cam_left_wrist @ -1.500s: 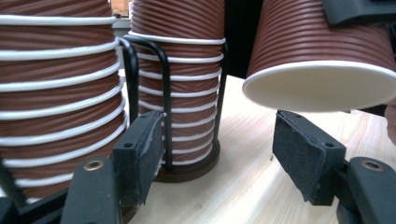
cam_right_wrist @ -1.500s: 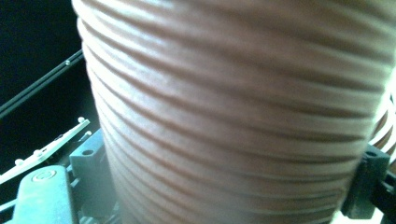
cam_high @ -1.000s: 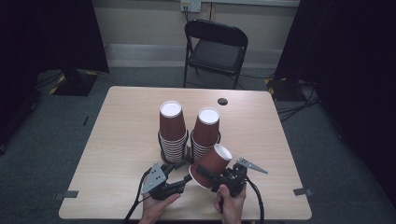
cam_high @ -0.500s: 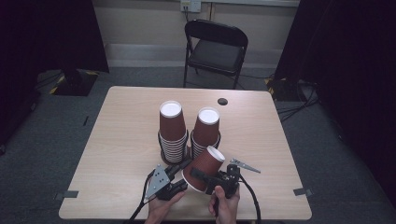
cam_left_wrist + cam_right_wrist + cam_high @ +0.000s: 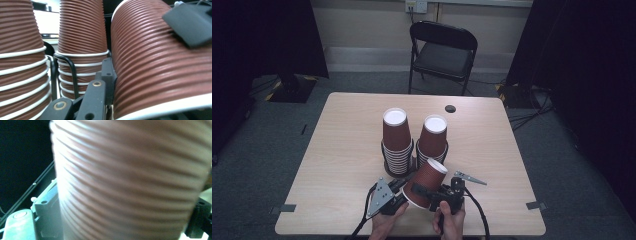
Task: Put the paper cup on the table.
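From above, a ribbed brown paper cup (image 5: 424,182) tilts between both hand-held grippers at the worktop's (image 5: 337,150) near edge, just in front of two stacks of matching cups (image 5: 397,145); it seems freshly separated and not yet placed.

The left hand-held gripper (image 5: 106,75) has just been closing, its jaws narrow at the cup's rim.

The right hand-held gripper (image 5: 432,192) clasps the blurred cup wall (image 5: 130,182); its jaws have opened further, and the pads are hidden.
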`<state>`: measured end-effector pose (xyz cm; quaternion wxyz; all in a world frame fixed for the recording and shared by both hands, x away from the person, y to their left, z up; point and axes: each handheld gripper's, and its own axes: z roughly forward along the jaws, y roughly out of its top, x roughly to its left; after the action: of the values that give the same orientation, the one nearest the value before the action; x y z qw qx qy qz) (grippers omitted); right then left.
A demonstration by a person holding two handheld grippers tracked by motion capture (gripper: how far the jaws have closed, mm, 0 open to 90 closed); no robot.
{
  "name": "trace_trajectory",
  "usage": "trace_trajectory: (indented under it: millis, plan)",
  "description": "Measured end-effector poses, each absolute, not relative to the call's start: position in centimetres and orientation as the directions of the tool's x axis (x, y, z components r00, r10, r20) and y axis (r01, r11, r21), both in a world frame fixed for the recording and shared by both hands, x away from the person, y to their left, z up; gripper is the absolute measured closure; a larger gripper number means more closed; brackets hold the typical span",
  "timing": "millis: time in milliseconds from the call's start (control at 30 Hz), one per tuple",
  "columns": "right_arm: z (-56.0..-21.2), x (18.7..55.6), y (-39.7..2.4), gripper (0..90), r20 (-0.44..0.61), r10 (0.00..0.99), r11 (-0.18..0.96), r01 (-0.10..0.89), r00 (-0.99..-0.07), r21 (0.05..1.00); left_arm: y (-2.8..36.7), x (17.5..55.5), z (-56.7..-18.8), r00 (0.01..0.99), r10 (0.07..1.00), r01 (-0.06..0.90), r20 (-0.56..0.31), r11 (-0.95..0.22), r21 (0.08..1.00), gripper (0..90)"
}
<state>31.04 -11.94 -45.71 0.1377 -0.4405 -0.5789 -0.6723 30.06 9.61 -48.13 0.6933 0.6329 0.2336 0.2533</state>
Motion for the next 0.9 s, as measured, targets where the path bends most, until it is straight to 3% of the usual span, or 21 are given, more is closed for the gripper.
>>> trace_trajectory:
  millis: [367,900]
  plan:
    - [-45.0,31.3,-12.4,9.9,0.713,0.393,-0.308,0.647,-0.581,0.697,9.6,29.9,-48.2,0.772,0.635,-0.035,-0.016,0.068,0.997,84.6]
    - [-44.1,32.7,-14.7,13.0,0.679,0.433,-0.373,0.567,-0.593,0.734,10.5,29.5,-48.0,0.814,0.57,0.093,-0.11,0.059,0.994,85.9]
